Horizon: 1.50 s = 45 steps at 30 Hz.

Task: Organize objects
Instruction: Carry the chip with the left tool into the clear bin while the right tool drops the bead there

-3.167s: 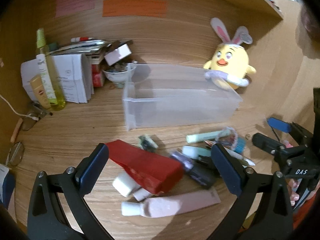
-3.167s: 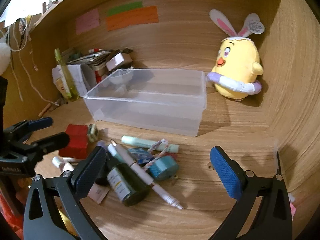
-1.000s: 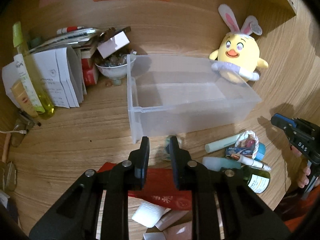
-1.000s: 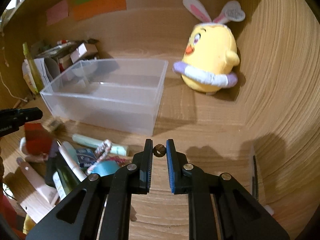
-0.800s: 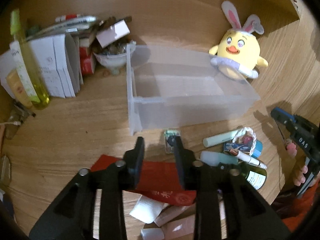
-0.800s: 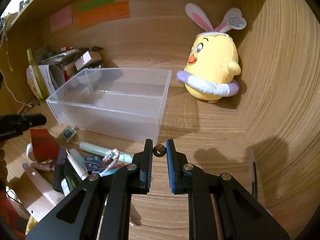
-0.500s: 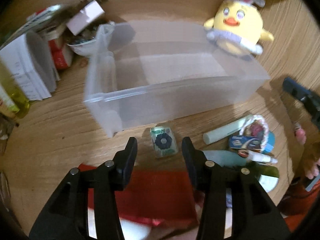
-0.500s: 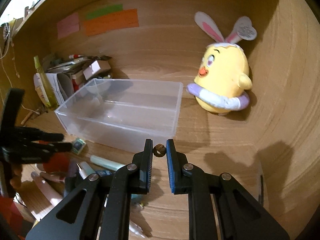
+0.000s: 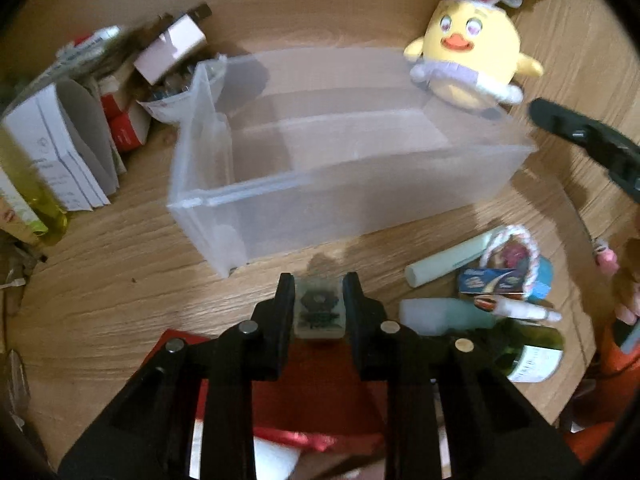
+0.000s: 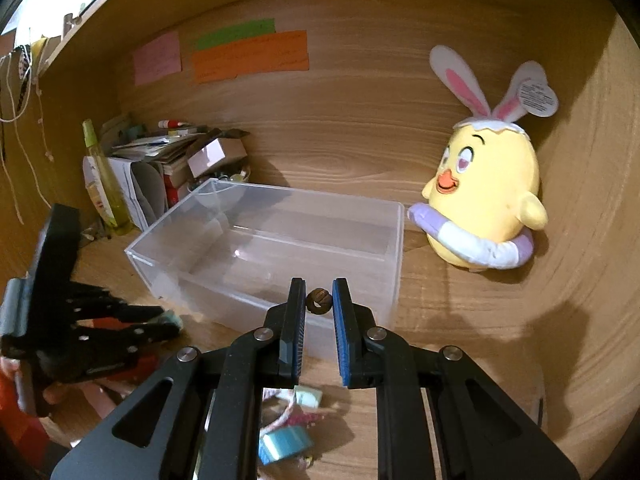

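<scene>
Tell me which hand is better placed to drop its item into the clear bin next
Right, likely. The right claw is shut on a small brown bead, raised at the clear bin's near wall. The left claw is closing on a small patterned block low at the desk, short of the bin.

Clear bin (image 10: 280,236) centre; plush chick (image 10: 486,200) right; clutter (image 9: 480,300) in front.

The left gripper (image 9: 319,294) hides most of the red packet (image 9: 320,384).

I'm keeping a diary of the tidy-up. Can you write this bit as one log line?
left gripper: closing on small patterned block | right gripper: shut on small brown bead, at clear bin front wall | bin: empty
</scene>
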Each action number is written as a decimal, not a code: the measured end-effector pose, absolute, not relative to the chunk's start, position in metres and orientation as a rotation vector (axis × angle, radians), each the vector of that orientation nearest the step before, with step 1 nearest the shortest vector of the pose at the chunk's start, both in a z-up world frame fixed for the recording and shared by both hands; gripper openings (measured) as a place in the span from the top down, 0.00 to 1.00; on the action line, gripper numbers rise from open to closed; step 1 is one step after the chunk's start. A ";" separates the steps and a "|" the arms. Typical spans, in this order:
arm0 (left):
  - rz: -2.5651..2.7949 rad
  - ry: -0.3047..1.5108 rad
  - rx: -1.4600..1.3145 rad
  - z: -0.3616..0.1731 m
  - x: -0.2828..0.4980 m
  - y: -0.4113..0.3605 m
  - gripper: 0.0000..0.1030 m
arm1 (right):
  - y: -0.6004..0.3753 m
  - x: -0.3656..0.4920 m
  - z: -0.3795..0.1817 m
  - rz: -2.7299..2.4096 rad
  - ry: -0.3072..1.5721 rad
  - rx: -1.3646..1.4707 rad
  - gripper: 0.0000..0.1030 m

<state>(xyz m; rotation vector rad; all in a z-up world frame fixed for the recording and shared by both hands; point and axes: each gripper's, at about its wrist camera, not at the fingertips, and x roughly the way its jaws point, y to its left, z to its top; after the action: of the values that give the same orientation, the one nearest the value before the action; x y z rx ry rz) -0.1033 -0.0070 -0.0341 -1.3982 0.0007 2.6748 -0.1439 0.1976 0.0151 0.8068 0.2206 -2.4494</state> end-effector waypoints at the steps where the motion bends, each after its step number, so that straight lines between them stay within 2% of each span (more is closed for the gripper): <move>1: 2.688 -0.001 -1.379 -0.029 -0.099 -0.009 0.77 | 0.196 -0.147 0.015 -2.446 0.221 0.809 0.88; 13: 2.813 -0.065 -1.128 0.044 -0.089 -0.027 0.77 | 0.174 -0.184 0.021 -2.392 0.245 0.846 0.88; 18: 2.856 -0.068 -1.106 0.056 -0.111 -0.033 0.77 | 0.162 -0.197 0.015 -2.357 0.269 0.897 0.88; 33: 2.800 -0.136 -1.266 0.015 -0.175 -0.035 0.77 | 0.137 -0.216 -0.025 -2.282 0.369 1.063 0.88; 45: 2.770 -0.068 -1.343 -0.009 -0.191 -0.023 0.77 | 0.130 -0.216 -0.027 -2.302 0.414 1.054 0.88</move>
<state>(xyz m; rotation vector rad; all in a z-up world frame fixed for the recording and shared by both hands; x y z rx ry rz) -0.1913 -0.0234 -0.0090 -1.3428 -0.0685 2.7700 -0.2155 0.1299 -0.0267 1.0542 0.4141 -2.3018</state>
